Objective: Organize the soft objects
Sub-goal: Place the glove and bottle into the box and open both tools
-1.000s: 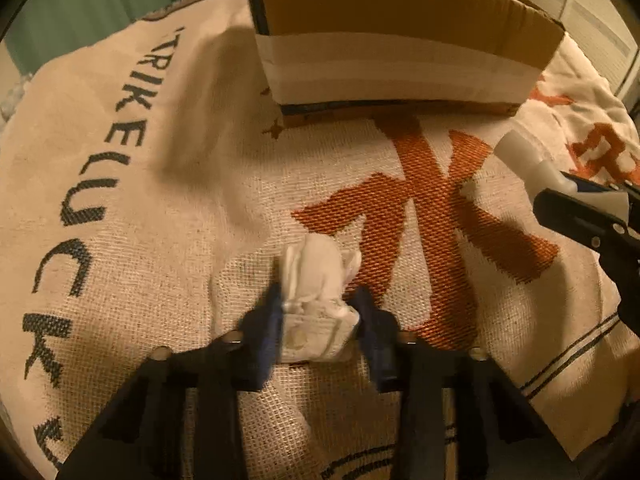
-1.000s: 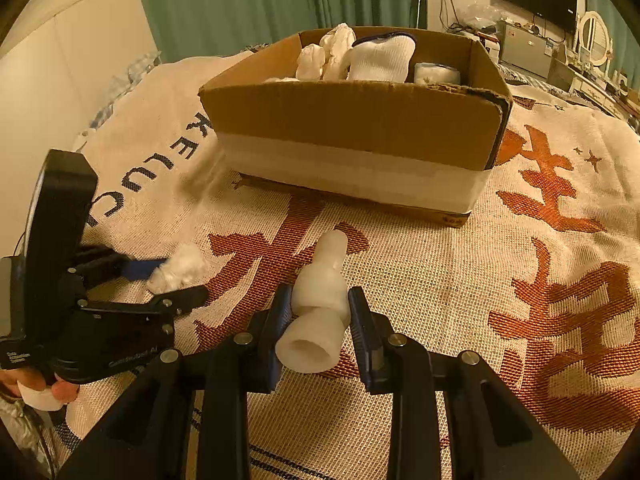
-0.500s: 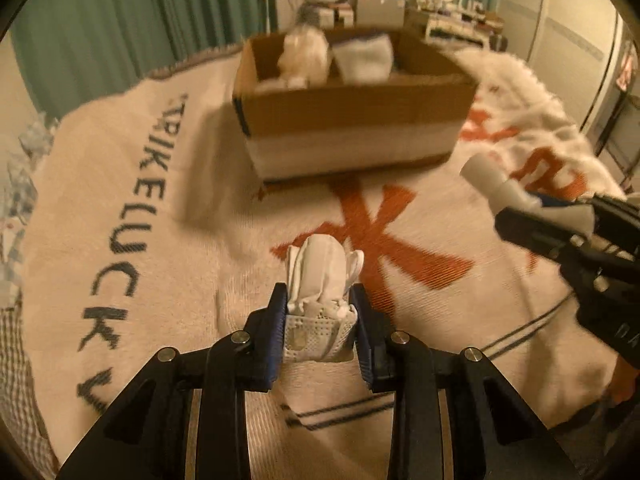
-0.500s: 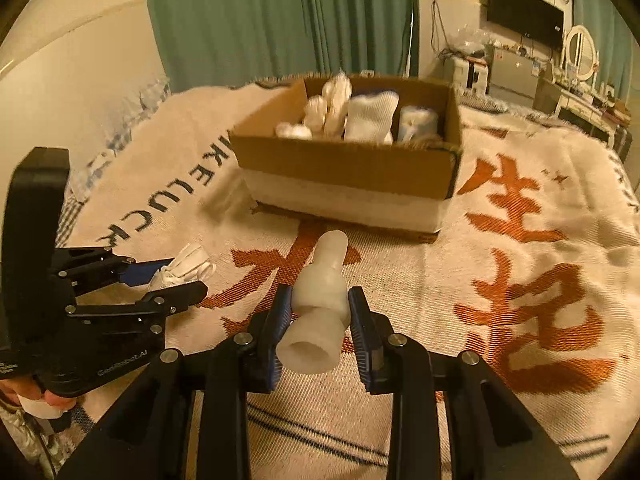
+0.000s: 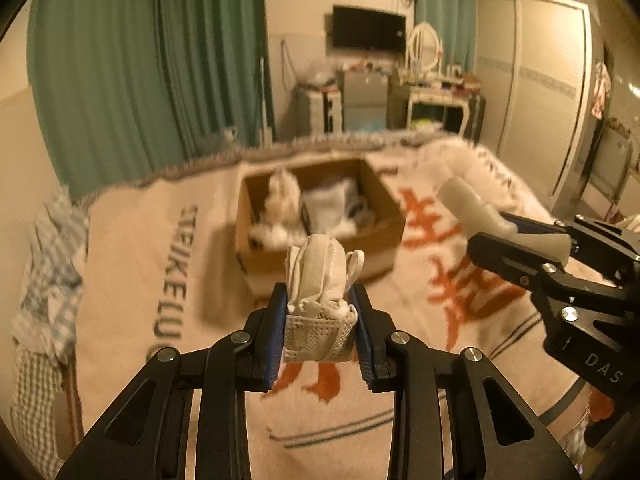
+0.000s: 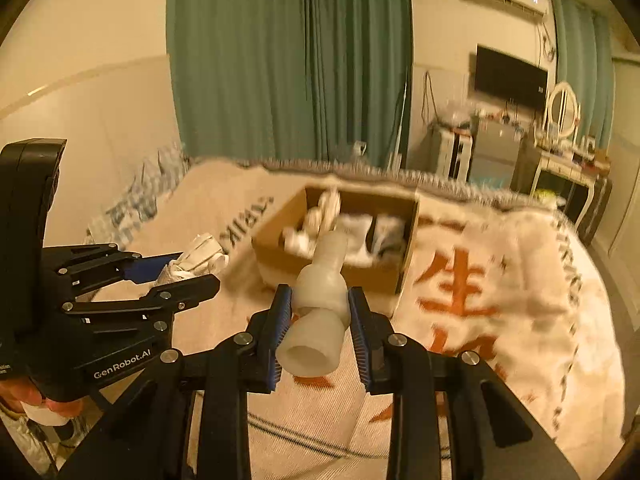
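My left gripper (image 5: 320,320) is shut on a white rolled sock (image 5: 318,280) and holds it high above the blanket. It also shows in the right wrist view (image 6: 200,258). My right gripper (image 6: 320,312) is shut on a white soft bottle-shaped toy (image 6: 320,304), also held in the air; the toy shows in the left wrist view (image 5: 480,210). An open cardboard box (image 5: 384,200) with several white soft items (image 5: 280,208) stands ahead on the blanket, farther off, and shows in the right wrist view (image 6: 280,256).
A cream blanket (image 5: 132,280) with black letters and orange characters covers the bed. Green curtains (image 5: 140,60), a TV (image 5: 370,32), a dresser with mirror (image 5: 432,92) and a wardrobe (image 5: 532,80) stand behind. A plaid cloth (image 5: 48,272) lies at the left edge.
Both grippers have risen well above the blanket with their objects still held. The box now looks smaller and farther below, and the room beyond has come into view.
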Available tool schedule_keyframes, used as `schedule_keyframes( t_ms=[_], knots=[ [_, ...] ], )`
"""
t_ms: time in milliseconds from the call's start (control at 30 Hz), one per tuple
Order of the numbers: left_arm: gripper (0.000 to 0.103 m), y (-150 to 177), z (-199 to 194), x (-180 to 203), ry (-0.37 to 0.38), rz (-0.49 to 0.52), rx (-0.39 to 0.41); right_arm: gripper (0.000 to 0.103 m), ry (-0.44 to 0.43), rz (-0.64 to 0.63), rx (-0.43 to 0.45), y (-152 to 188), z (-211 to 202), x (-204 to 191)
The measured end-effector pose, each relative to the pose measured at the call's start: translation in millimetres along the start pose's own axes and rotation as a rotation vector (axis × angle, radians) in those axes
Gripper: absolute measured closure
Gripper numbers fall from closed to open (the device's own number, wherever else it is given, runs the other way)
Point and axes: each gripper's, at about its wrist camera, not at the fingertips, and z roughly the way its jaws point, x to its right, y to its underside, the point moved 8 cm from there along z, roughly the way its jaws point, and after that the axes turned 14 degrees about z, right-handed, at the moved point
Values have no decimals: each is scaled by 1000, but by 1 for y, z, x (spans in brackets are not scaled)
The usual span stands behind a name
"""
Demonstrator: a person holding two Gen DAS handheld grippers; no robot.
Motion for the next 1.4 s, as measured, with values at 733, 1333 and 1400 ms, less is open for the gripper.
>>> schedule_keyframes(
  t_ms=[733,1333,1400],
  knots=[
    [73,-85,139,-52,9,-39,8,75,35,47,40,-118,128,50],
    [64,-59,239,-55,-10,0,-108,64,81,114,-142,-87,266,103],
    [47,-59,236,-55,2,-15,-96,56,88,120,-128,-88,262,104]
  ],
)
